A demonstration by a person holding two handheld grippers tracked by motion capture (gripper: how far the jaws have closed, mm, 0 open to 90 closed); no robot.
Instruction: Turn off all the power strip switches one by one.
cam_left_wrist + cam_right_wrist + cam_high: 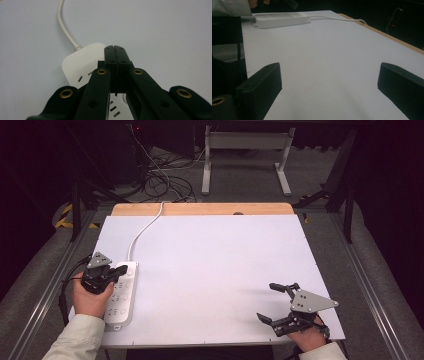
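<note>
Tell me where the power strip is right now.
In the high view, the white power strip lies near the table's left edge, under the shut left gripper, its cord running to the far edge.

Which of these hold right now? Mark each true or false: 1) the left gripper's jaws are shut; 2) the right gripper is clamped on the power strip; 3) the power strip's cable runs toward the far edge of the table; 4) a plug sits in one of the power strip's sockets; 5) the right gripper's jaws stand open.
1) True: the left gripper has its jaws pressed together, with nothing between them, above the power strip.
2) False: the right gripper is apart from the strip, over bare table.
3) True: the cable runs to the far edge.
4) False: the sockets in sight are empty.
5) True: its jaws stand wide apart.
</note>
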